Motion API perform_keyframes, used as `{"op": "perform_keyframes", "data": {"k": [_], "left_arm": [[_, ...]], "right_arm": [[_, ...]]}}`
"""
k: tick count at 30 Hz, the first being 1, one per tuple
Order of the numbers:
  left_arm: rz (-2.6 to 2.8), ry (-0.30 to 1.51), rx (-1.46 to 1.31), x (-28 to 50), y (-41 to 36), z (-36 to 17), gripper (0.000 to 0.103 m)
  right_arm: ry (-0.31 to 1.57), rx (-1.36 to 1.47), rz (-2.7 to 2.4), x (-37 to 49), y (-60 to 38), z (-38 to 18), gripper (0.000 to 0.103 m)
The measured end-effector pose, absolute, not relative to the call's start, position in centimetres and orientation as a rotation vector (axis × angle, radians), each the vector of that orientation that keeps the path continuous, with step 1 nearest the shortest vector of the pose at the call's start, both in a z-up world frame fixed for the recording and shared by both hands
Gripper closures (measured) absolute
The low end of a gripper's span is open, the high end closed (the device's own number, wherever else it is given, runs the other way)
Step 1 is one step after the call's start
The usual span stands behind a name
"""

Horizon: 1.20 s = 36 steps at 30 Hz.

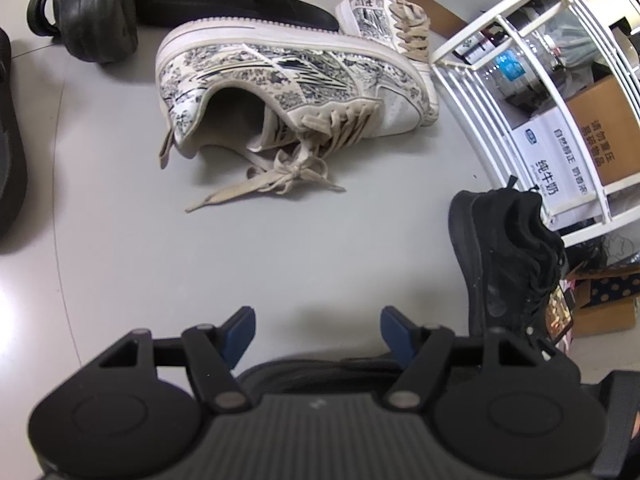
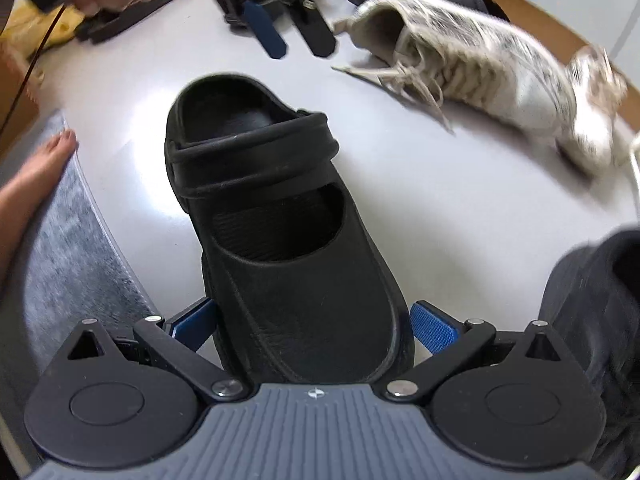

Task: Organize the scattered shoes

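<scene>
Right tongs [image 2: 314, 330] pinch the black clog [image 2: 280, 240] at its toe, pads on either flank, heel pointed away so it can be carried whole. Left tongs [image 1: 318, 334] spread, empty, held short of the printed sneaker [image 1: 288, 88], which is tipped on its side.

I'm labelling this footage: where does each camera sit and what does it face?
Left wrist: on the left gripper, angled down at the floor and the patterned sneaker lying on its side; its own open fingers show.
Right wrist: on the right gripper, looking down along a black clog between its fingers; a bare foot shows.
Shared: the patterned sneaker.
</scene>
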State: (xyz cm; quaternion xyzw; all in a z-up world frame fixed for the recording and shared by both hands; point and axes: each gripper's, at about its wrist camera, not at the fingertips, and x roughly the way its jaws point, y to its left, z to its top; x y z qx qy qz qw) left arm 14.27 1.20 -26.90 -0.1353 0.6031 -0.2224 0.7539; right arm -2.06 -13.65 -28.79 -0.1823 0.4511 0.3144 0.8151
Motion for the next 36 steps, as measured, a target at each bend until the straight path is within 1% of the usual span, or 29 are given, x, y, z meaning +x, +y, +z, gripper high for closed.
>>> {"op": "perform_keyframes", "data": {"k": [3,5,10,13,19,26,36], "left_arm": [[-0.484,1.318,-0.298,14.2,1.2,-27.0,0.031],[-0.481,1.319,-0.3,14.2,1.4,-27.0,0.031],[-0.474,1.32,-0.304,14.3,1.6,-27.1,0.031],[-0.471,1.321,-0.308,14.3,1.8,-27.1,0.031],[-0.471,1.325,-0.306,14.3,1.7,-27.1,0.031],[-0.472,1.326,-0.308,14.5,1.6,-27.1,0.031],[-0.466,1.305,-0.312,14.3,1.7,-27.0,0.031]], "right_arm": [[0.964,-0.417,0.697,-1.7,-13.7,-28.6,0.0],[0.973,-0.385,0.702,-1.4,-14.0,-28.5,0.0],[1.08,-0.191,0.738,0.1,-15.2,-28.1,0.0],[1.04,-0.188,0.719,-0.4,-15.2,-28.1,0.0],[1.059,-0.207,0.729,-0.1,-15.2,-28.7,0.0],[1.117,-0.092,0.753,1.3,-16.3,-29.4,0.0],[1.142,-0.018,0.645,1.8,-17.5,-29.7,0.0]]}}
